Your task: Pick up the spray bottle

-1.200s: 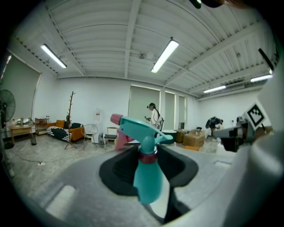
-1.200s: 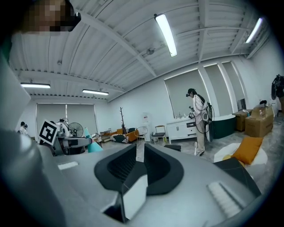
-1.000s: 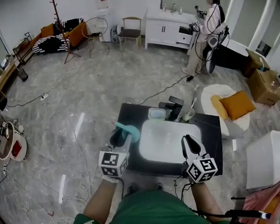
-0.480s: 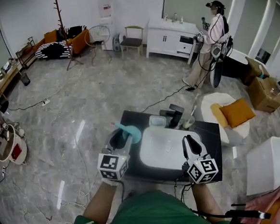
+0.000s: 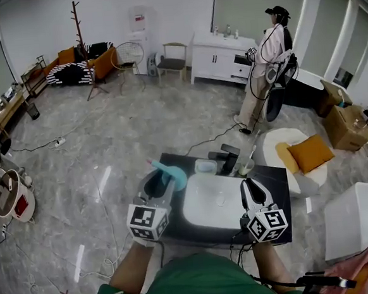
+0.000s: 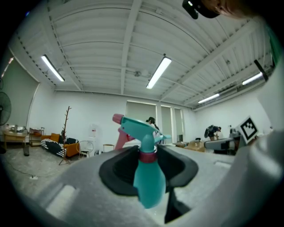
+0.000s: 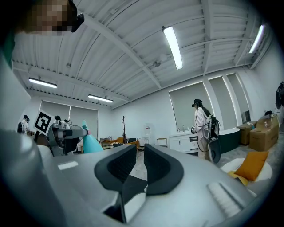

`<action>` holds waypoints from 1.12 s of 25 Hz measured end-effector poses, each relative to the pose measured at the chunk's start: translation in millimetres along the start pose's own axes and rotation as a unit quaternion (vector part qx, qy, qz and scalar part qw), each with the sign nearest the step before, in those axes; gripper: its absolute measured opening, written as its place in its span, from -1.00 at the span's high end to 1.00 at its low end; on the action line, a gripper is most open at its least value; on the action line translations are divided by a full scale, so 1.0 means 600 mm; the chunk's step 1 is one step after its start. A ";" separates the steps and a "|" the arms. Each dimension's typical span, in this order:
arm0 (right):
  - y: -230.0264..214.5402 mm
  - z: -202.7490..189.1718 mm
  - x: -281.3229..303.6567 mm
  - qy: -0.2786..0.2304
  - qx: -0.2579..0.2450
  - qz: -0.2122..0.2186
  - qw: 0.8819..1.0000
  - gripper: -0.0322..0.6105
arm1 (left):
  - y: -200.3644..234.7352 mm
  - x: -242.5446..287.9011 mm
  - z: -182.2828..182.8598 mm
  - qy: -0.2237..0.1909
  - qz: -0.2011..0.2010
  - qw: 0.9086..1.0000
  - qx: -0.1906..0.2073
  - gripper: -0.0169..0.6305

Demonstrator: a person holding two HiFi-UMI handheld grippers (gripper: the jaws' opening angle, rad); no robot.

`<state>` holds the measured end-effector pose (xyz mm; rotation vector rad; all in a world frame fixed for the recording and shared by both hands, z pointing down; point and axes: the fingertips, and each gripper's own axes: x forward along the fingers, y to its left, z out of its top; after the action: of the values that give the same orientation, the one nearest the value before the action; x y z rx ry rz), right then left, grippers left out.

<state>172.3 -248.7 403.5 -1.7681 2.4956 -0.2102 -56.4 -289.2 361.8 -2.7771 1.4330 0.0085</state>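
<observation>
Clamping the bottle (image 6: 148, 181) at its neck, your left gripper (image 5: 160, 186) holds it over the desk's (image 5: 277, 181) left edge. The spray head pokes past the jaws. Your right gripper (image 5: 253, 191) hovers by the basin (image 5: 217, 201) — all but closed, empty.

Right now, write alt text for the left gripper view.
A teal spray bottle with a pink trigger is clamped upright in the left claw, nozzle pointing left. Behind it is a bright room with strip lights, a coat stand and a sofa.
</observation>
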 end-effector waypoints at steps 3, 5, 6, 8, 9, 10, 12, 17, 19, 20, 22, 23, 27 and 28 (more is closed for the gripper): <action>-0.004 0.001 -0.001 -0.003 -0.001 -0.001 1.000 0.73 | -0.003 0.004 -0.002 -0.001 -0.003 1.000 -0.004 0.55; -0.006 0.002 -0.001 -0.005 0.000 -0.002 1.000 0.73 | -0.003 0.006 -0.003 0.000 -0.004 1.000 -0.006 0.55; -0.007 0.002 -0.001 -0.006 0.001 -0.003 1.000 0.73 | -0.004 0.006 -0.003 0.000 -0.005 1.000 -0.007 0.55; -0.010 0.003 -0.002 -0.008 0.004 -0.006 1.000 0.73 | -0.007 0.007 -0.003 0.001 -0.008 1.000 -0.008 0.55; -0.011 0.004 -0.003 -0.010 0.005 -0.007 1.000 0.73 | -0.007 0.007 -0.003 0.001 -0.009 1.000 -0.008 0.55; -0.012 0.004 -0.004 -0.011 0.006 -0.008 1.000 0.73 | -0.007 0.007 -0.003 0.002 -0.010 1.000 -0.008 0.55; -0.010 0.005 -0.002 -0.013 0.006 -0.010 1.000 0.73 | -0.004 0.008 -0.003 0.003 -0.010 1.000 -0.008 0.55; -0.014 0.003 0.001 -0.016 0.004 -0.007 1.000 0.73 | -0.004 0.017 -0.008 0.006 -0.011 1.000 -0.008 0.55; -0.016 0.003 0.003 -0.016 0.003 -0.005 1.000 0.73 | -0.003 0.021 -0.010 0.008 -0.011 1.000 -0.010 0.55; -0.018 0.002 0.007 -0.015 0.002 -0.004 1.000 0.73 | -0.002 0.025 -0.012 0.009 -0.011 1.000 -0.010 0.55; -0.023 -0.001 0.013 -0.013 0.002 -0.003 1.000 0.73 | 0.001 0.033 -0.017 0.011 -0.010 1.000 -0.011 0.55; -0.026 -0.002 0.015 -0.012 0.001 -0.003 1.000 0.73 | 0.001 0.036 -0.019 0.012 -0.009 1.000 -0.011 0.55; -0.030 0.000 0.023 -0.009 0.001 -0.001 1.000 0.73 | 0.005 0.043 -0.019 0.014 -0.007 1.000 -0.013 0.55; -0.030 0.000 0.026 -0.009 0.001 0.000 1.000 0.73 | 0.007 0.045 -0.019 0.014 -0.006 1.000 -0.013 0.55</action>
<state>183.7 -268.9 406.8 -1.7612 2.4832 -0.1966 -44.4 -313.7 372.8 -2.8186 1.4315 -0.0115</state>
